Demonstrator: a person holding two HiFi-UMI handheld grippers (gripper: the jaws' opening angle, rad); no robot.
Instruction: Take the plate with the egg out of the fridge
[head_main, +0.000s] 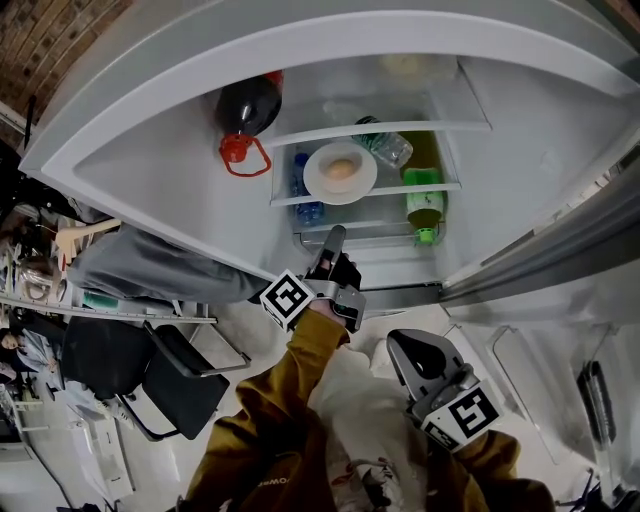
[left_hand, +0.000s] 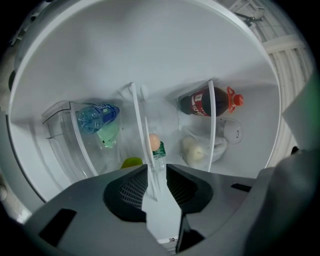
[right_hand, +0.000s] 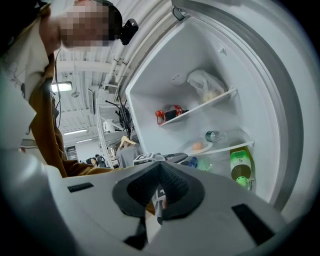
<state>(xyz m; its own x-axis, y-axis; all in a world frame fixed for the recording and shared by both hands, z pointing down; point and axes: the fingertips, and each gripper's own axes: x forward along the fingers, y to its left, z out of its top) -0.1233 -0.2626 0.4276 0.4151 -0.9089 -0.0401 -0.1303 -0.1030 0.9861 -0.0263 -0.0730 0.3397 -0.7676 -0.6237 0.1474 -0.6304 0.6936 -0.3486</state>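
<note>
Plate (head_main: 318, 176) with egg (head_main: 341, 168) was seen on a glass shelf (head_main: 388, 190) inside the open fridge (head_main: 150, 150), beside a green bottle (head_main: 424, 205). Left gripper (head_main: 335, 236) was held just in front of the plate, jaws spread, shelf edge in the gap, nothing pinched. Right gripper (head_main: 402, 342) was seen outside the fridge, jaws pressed together, empty.

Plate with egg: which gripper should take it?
Left. The left gripper is open at the shelf edge by the plate; the right gripper is shut, well outside the fridge.
</note>
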